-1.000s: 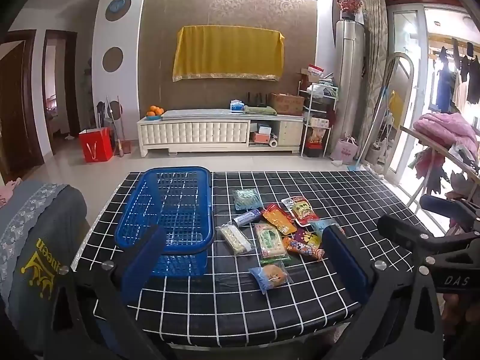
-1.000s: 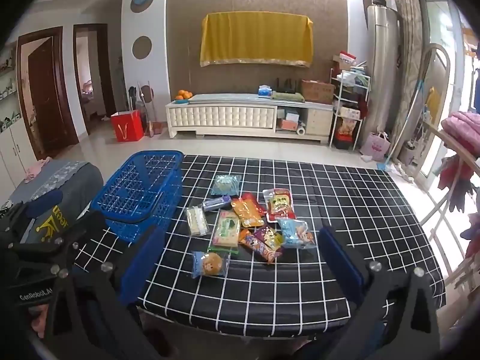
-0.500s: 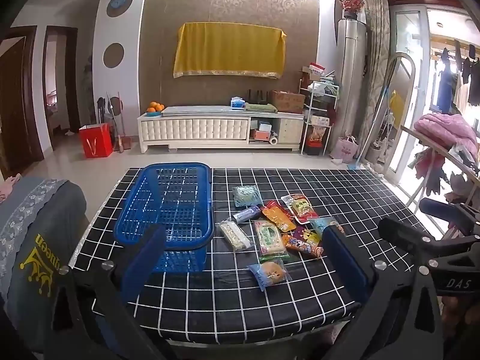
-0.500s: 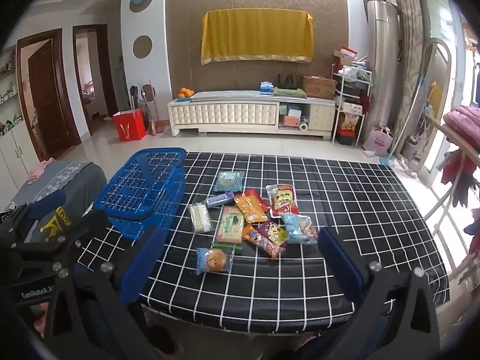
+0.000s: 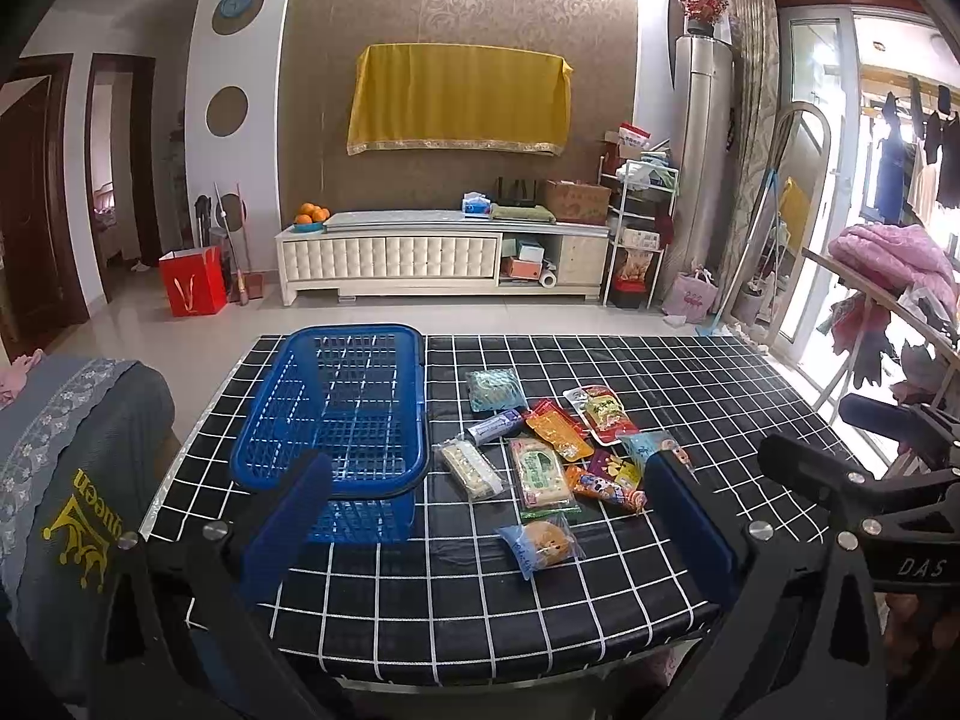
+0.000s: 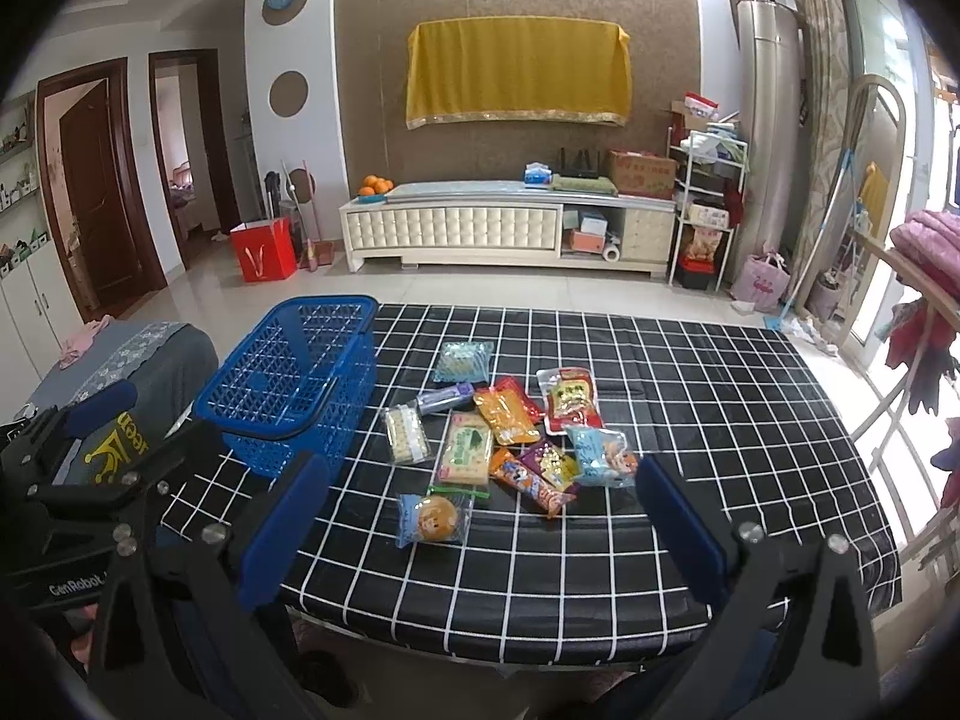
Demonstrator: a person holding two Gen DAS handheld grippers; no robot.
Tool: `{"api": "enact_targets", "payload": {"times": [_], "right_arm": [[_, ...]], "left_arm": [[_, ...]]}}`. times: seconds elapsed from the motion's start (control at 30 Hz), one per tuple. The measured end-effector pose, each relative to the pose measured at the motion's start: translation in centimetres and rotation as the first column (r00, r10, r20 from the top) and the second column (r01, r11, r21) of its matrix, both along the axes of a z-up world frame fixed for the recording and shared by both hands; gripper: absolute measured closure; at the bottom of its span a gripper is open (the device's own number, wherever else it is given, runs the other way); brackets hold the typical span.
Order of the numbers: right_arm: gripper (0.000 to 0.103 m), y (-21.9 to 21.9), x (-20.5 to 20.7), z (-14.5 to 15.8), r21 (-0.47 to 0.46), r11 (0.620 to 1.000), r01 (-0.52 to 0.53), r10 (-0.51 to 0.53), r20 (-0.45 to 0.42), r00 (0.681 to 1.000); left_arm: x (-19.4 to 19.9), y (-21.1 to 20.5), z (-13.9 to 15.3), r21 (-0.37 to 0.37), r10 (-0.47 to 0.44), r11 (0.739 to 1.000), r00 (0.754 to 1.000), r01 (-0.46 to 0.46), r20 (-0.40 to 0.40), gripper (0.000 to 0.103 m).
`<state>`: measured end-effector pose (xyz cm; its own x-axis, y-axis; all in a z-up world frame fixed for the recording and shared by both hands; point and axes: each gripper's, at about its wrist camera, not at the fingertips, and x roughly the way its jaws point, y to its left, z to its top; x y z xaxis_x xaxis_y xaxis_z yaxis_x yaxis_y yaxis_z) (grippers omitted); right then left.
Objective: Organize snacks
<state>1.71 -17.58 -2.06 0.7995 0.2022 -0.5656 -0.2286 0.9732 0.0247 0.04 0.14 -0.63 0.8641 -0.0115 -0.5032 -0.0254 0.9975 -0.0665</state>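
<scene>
A blue plastic basket stands on the left of a black table with a white grid cloth. Several snack packets lie in a cluster right of it, among them a round cake in a blue wrapper, a green-labelled biscuit pack and a red-edged packet. My left gripper hovers open over the table's near edge. Likewise open and holding nothing, my right gripper hangs over the near edge.
A chair with a grey cover stands at the table's left. A rack with pink bedding is at the right. A white TV cabinet lines the far wall beyond open floor.
Both grippers have drifted slightly back and up from the table, so the basket and snacks sit a little lower in view. Nothing on the table has moved.
</scene>
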Motion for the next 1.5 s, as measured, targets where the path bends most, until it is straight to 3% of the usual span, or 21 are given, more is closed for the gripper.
{"api": "enact_targets", "payload": {"times": [1.5], "right_arm": [[0.000, -0.5, 0.5, -0.4, 0.031, 0.999, -0.028, 0.029, -0.030, 0.999]], "left_arm": [[1.3, -0.9, 0.2, -0.005, -0.012, 1.000, 0.999, 0.012, -0.042, 0.000]]}}
